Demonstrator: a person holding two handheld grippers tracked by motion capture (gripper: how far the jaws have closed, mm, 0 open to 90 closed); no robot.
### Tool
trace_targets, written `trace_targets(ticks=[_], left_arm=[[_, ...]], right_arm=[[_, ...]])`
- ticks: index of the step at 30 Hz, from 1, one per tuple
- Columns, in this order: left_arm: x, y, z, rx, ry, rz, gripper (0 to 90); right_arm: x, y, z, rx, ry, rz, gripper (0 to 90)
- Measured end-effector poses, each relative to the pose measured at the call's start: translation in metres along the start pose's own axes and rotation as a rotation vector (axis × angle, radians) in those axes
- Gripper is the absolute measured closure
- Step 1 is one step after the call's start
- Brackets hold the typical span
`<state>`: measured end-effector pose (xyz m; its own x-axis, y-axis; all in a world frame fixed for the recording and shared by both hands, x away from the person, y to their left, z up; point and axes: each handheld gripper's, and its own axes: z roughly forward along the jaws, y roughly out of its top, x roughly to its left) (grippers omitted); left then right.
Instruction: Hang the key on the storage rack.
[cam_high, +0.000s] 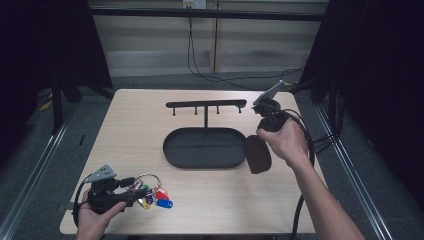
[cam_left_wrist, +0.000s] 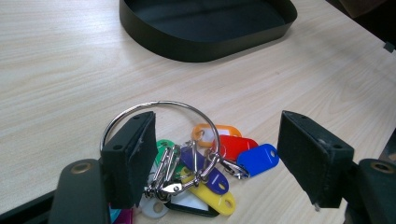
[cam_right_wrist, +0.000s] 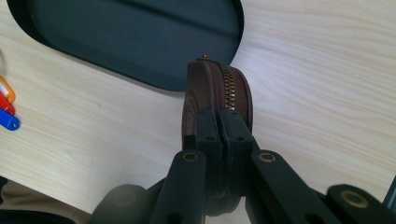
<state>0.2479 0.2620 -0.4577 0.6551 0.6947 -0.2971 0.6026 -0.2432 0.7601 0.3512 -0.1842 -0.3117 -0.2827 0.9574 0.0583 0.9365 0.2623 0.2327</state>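
Observation:
A metal key ring (cam_high: 148, 177) with several coloured tags lies on the wooden table near the front left. My left gripper (cam_high: 136, 190) stands open at it. In the left gripper view the ring (cam_left_wrist: 161, 103) loops around the left jaw, and the tags (cam_left_wrist: 257, 158) rest on the table between the jaws of the left gripper (cam_left_wrist: 217, 140), untouched by the pads. My right gripper (cam_high: 265, 134) is shut on a brown zipped pouch (cam_high: 257, 155) just off the right end of the black oval tray (cam_high: 172, 150). The pouch (cam_right_wrist: 219, 84) stands on edge in the right gripper (cam_right_wrist: 220, 119), zip upward.
A black rack with several small hooks (cam_high: 206, 104) rises on a post behind the tray. The tray (cam_left_wrist: 205, 44) holds nothing. Black cables trail from both grippers and across the floor behind the table. Bare wood lies between tray and keys.

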Motion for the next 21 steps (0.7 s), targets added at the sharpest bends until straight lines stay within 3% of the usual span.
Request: trace_targets(ticks=[8, 11, 21], left_arm=[[0.001, 0.000, 0.000, 0.007, 0.007, -0.009, 25.0], [0.000, 0.000, 0.001, 0.006, 0.005, -0.013, 24.7], [0.000, 0.000, 0.001, 0.011, 0.002, -0.010, 24.1]], right_arm=[[0.002, 0.012, -0.001, -0.008, 0.010, 0.001, 87.3], [0.001, 0.018, 0.003, -0.031, 0.033, 0.005, 87.3], [0.001, 0.031, 0.013, -0.029, 0.061, 0.011, 87.3]])
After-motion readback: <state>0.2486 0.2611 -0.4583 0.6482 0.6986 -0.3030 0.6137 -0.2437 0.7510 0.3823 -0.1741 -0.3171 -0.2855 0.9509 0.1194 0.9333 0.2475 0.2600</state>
